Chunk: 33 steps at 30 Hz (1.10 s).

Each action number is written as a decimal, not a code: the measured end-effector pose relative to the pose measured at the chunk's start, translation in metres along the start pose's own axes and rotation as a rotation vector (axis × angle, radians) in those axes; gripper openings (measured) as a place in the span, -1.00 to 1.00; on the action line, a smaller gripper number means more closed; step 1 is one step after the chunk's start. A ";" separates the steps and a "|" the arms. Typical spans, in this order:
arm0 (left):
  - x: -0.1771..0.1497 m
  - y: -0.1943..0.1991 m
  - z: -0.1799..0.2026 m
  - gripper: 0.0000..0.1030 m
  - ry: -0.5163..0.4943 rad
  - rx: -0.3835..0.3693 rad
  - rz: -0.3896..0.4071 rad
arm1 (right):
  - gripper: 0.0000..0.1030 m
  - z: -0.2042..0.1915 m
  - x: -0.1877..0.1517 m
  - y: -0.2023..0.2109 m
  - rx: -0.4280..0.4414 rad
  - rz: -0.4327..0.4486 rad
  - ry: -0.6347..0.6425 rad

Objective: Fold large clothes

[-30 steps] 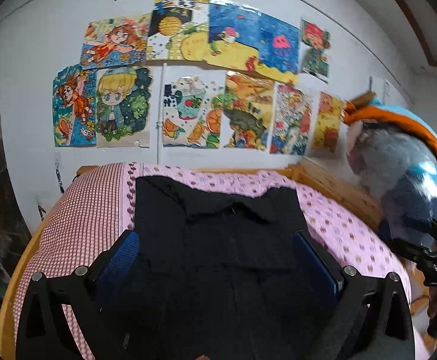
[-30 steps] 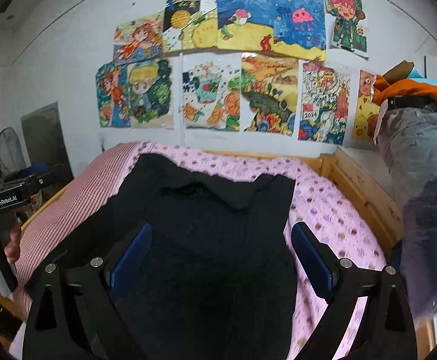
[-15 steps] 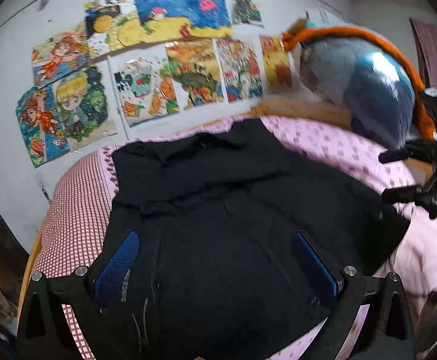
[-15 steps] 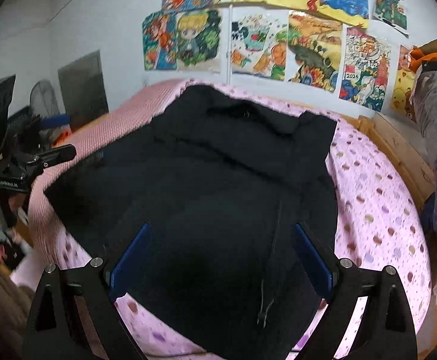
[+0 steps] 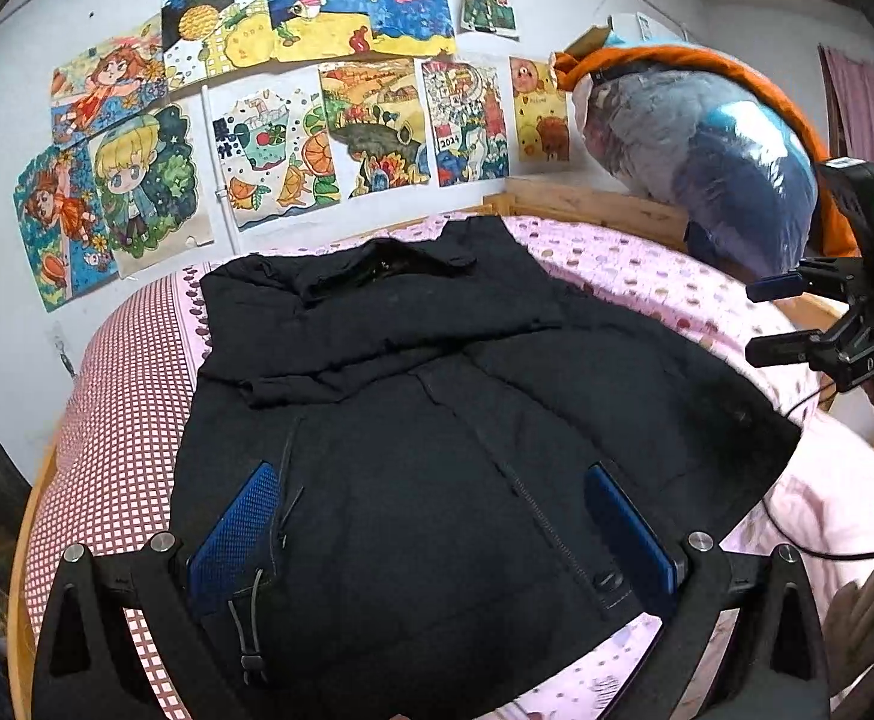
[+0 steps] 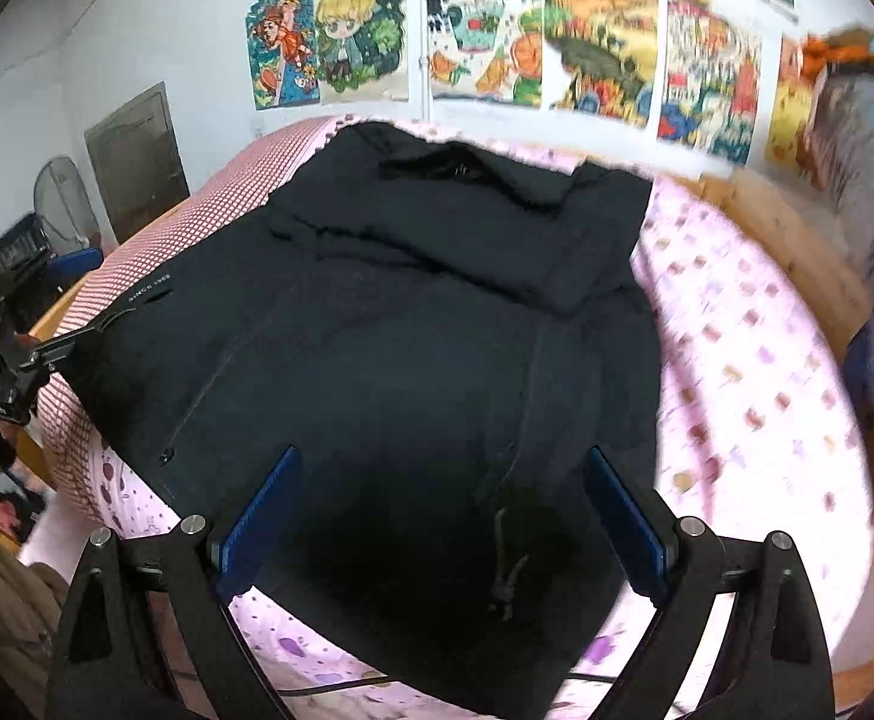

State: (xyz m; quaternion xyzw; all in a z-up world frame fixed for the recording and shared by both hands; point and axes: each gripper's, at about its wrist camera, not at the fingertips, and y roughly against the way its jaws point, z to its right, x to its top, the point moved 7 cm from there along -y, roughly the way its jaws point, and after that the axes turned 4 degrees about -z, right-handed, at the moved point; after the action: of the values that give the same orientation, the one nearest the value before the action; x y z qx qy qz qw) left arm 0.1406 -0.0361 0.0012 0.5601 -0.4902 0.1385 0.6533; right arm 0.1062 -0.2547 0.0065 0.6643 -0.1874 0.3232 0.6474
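Left wrist: black jacket (image 5: 437, 420) (spread flat) beneath parted fingers (image 5: 233, 534).

Black jacket (image 5: 437, 420) flat on bed (image 5: 113, 420)

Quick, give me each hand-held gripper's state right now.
Left hand-held gripper: open, holding nothing, above the black jacket.
Right hand-held gripper: open, holding nothing, above the same jacket.
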 end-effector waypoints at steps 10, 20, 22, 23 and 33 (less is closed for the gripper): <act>0.001 0.049 -0.009 1.00 0.033 0.045 0.031 | 0.78 -0.018 0.008 0.061 -0.008 0.017 0.097; -0.041 0.031 -0.022 1.00 0.057 0.038 -0.061 | 0.78 -0.034 -0.011 0.049 0.007 -0.020 0.171; -0.050 0.025 -0.018 1.00 0.038 0.032 -0.071 | 0.78 -0.037 -0.017 0.036 0.011 -0.041 0.184; -0.053 0.022 -0.015 1.00 0.024 0.030 -0.075 | 0.78 -0.039 -0.020 0.031 0.012 -0.047 0.192; -0.090 -0.005 0.024 1.00 -0.222 -0.007 -0.118 | 0.78 -0.051 -0.066 -0.025 0.080 -0.144 0.202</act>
State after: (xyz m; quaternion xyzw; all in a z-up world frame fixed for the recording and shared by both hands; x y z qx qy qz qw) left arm 0.0892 -0.0253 -0.0762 0.5975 -0.5261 0.0351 0.6042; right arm 0.0657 -0.2133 -0.0592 0.6653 -0.0600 0.3484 0.6576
